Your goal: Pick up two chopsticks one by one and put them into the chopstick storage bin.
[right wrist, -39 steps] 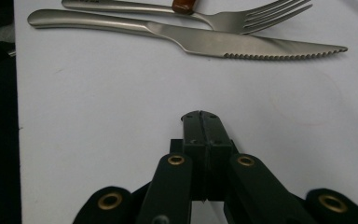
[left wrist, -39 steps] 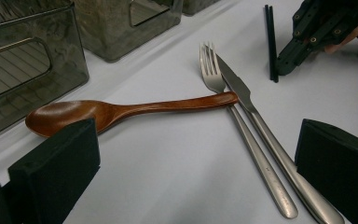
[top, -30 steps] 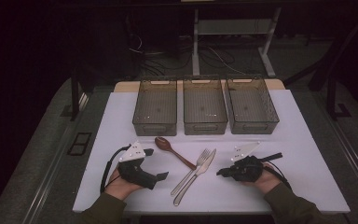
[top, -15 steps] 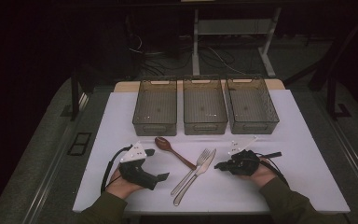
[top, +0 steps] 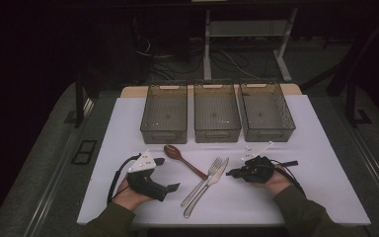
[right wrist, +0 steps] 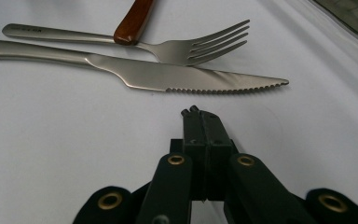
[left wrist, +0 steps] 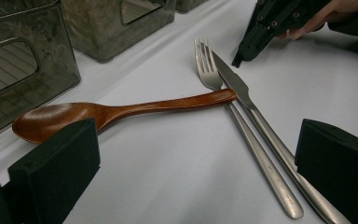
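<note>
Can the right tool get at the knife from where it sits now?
Probably yes. The right tool points at the knife blade with only bare white table between them. Its jaws are shut, though, so they would need to open, and the fork lies tight against the knife's far side.

Left gripper (top: 170, 186): matte black body, chunky pistol-type grip; grey three-cornered plate on top w/ small dark dots. Black cable loops off its rear. In left gripper view its pads (left wrist: 56, 172) are thick black blocks, foam-like, squared edges, one small hole in face.

Right gripper (top: 228, 173): same black build, grey plate on top, black cable trailing from back end. In right gripper view: two black link arms w/ brass-coloured rivets, narrow black fingers (right wrist: 200, 126) w/ small dark screws, rounded nubs at tips.

Person: dark olive-green long sleeves, both arms.
</note>
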Action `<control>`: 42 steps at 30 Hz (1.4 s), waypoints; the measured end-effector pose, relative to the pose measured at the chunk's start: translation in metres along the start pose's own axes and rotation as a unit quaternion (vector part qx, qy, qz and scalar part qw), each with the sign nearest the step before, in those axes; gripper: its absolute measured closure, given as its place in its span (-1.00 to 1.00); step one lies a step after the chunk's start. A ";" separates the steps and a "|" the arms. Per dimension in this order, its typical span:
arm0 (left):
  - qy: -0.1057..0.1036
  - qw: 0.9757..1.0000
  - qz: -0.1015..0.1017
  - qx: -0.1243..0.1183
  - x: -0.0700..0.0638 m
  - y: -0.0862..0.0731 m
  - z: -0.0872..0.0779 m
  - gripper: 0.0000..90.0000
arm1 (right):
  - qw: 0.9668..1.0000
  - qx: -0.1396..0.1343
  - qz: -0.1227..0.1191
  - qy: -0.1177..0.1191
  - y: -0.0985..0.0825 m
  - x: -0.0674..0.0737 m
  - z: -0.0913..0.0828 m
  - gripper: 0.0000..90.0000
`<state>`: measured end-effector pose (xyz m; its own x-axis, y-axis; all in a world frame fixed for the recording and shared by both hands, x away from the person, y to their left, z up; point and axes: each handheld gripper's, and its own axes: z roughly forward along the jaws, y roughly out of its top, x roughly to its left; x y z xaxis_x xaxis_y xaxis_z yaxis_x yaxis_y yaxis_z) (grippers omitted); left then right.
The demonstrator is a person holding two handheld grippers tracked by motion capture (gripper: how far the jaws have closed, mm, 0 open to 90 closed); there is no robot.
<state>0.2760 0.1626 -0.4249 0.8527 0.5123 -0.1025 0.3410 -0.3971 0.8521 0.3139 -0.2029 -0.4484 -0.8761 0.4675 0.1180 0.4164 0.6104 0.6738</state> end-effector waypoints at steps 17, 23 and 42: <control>-0.002 1.000 -0.001 0.000 -0.002 0.000 -0.001 -1.00 | 0.992 -0.011 0.080 -0.098 -0.050 -0.055 -0.086 1.00; -0.003 1.000 0.001 0.000 -0.002 0.000 0.000 -1.00 | 0.985 0.000 0.108 -0.134 -0.073 -0.076 -0.103 1.00; -0.004 1.000 -0.001 0.002 -0.002 0.000 0.000 -1.00 | 0.982 0.040 0.115 -0.146 -0.077 -0.084 -0.094 1.00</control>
<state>0.2740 0.1613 -0.4247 0.8552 0.5068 -0.1087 0.3444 -0.3988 0.8499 0.3329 -0.3492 -0.4413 -0.6542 0.7553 0.0389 0.6231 0.5091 0.5937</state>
